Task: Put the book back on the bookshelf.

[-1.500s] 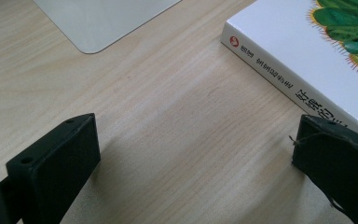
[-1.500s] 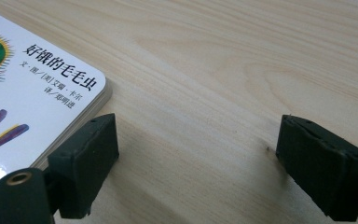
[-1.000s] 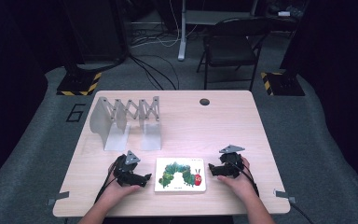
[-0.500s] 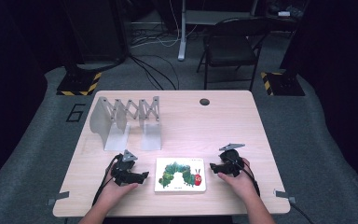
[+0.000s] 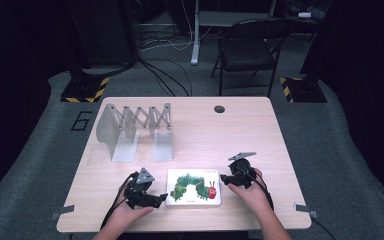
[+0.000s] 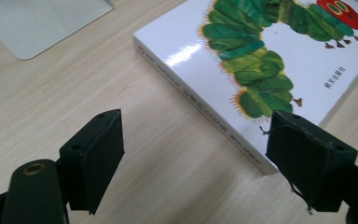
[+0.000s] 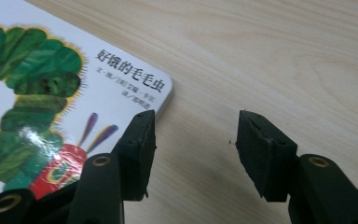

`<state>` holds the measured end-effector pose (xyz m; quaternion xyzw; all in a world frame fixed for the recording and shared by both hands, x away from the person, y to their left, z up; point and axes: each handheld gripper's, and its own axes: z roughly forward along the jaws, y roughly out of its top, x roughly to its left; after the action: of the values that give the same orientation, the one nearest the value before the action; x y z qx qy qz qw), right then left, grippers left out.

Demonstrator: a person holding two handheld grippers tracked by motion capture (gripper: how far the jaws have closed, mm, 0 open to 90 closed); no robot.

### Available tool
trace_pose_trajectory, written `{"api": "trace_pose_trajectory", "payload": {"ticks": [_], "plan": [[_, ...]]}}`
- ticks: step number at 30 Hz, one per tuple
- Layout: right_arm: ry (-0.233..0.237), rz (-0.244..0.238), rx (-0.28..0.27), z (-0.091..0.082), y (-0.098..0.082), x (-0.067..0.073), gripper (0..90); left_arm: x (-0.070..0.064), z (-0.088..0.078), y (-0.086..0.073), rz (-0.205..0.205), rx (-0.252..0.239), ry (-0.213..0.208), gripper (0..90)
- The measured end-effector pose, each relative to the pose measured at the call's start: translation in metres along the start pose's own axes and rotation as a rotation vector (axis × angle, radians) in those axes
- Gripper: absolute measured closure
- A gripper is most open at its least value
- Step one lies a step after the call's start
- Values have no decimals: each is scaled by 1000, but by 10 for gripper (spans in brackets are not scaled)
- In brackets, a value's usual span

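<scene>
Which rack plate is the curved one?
The leftmost plate of the folding rack: it stands curved at the outer end; the other two plates lie flat on the table.

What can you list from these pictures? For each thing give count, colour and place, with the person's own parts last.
Picture book: one, white with green caterpillar, near table edge, between the grippers.
Folding rack: one, grey, table's far left.
Table: one, light wood, centre.
Chair: one, black, beyond the table.
Left gripper: one, black, jaws open, beside the book's left edge.
Right gripper: one, black, jaws open, at the book's right corner.
Hands: two, holding the grippers.
</scene>
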<state>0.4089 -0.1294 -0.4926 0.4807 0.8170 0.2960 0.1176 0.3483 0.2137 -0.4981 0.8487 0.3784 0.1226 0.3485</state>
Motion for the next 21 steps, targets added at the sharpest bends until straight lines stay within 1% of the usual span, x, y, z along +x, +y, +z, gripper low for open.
{"api": "trace_pose_trajectory", "payload": {"ticks": [1,2,3,5,6,8,9,10,11,12,13,14,16,17,18,19,20,21], "plan": [[8,6,3,-1,1,2,472,-5,1,0,10,9,-4,187],[13,11,0,-1,3,3,472,-7,0,0,18,23,-16,186],[17,15,-1,-3,4,5,471,-10,1,0,22,16,-6,185],[20,16,-5,-7,9,10,471,-12,1,0,25,13,-13,185],[20,16,-4,-8,12,12,471,-16,1,0,26,14,-14,185],[30,9,-2,-12,19,15,471,-18,2,1,32,19,-13,184],[30,9,-2,-12,19,15,471,-19,2,1,35,18,-12,184],[31,20,-3,-13,22,17,471,-23,3,1,29,18,-8,183],[40,20,0,-14,27,17,472,-25,4,0,30,19,-3,183],[42,26,0,-13,29,17,471,-26,4,1,33,22,-12,181],[48,38,-4,-10,31,17,472,-28,5,0,32,22,-10,178],[56,43,-4,-7,30,17,471,-32,7,0,29,19,-13,176],[65,43,2,-2,26,18,472,-34,9,0,40,29,-11,175],[73,52,8,0,24,18,471,-35,11,0,38,38,-22,175],[73,52,8,0,24,18,471,-35,11,0,38,38,-22,173],[78,54,28,6,22,18,458,-38,15,-1,38,48,-15,170],[78,54,28,6,22,18,458,-38,15,-1,38,48,-15,169],[75,38,29,10,22,18,446,-39,16,-1,45,53,-16,168]]}}
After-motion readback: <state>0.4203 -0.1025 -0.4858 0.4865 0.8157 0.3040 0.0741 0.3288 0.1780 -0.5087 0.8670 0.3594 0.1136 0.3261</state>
